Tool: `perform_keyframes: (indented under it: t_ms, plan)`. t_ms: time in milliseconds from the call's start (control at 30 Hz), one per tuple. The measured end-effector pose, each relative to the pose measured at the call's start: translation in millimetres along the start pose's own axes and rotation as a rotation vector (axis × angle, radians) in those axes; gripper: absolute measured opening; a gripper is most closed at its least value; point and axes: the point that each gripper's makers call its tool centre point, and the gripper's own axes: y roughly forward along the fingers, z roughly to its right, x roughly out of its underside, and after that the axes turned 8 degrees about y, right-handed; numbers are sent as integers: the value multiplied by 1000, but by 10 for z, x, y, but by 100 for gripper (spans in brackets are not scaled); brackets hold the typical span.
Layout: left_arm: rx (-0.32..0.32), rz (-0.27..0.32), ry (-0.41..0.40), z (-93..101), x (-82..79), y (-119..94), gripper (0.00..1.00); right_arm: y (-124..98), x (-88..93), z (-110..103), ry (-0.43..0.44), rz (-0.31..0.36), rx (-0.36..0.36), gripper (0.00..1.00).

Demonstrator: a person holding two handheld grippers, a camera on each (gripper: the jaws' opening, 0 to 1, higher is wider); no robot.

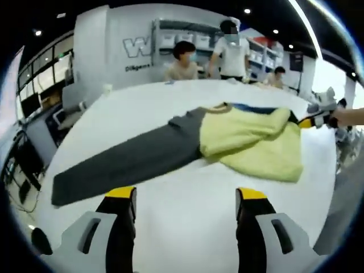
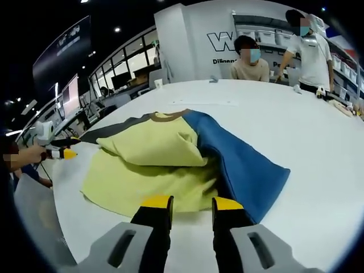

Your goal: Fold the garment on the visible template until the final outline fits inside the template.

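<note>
Partly folded garment [image 2: 170,159] lies mid-worktop [image 2: 307,125]; right claw [image 2: 185,205] spread at its near hem, left claw [image 1: 186,196] spread, short of it.

The garment [image 1: 227,139], yellow, grey and blue, is seen spread on the white surface [image 1: 187,227]. Its yellow body is folded over itself; the grey sleeve [image 1: 125,162] is stretched out flat, the blue sleeve [image 2: 244,168] opposite.

Left gripper [image 1: 186,199] hovers low over the white desk [image 1: 187,227], fingers [image 1: 121,207] spread well apart, nothing between them. Beyond lies the garment [image 1: 187,145]: long grey sleeve stretched flat, yellow body folded over itself, strip of blue at the far edge. The other gripper [image 1: 318,114] sits at the garment's far end. Three people stand behind the desk.
</note>
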Motion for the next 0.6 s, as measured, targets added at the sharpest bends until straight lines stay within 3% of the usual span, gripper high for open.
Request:
perform_keyframes:
  t_ms: [200,367,600]
  plan:
    - [113,11,87,471,-141,120,68,68,67,47,8,-21,8,20]
    - [160,25,84,728,-219,192,68,64,48,36,15,-16,10,18]
    - [253,30,111,1223,-291,256,68,95,69,2,9,-23,9,6]
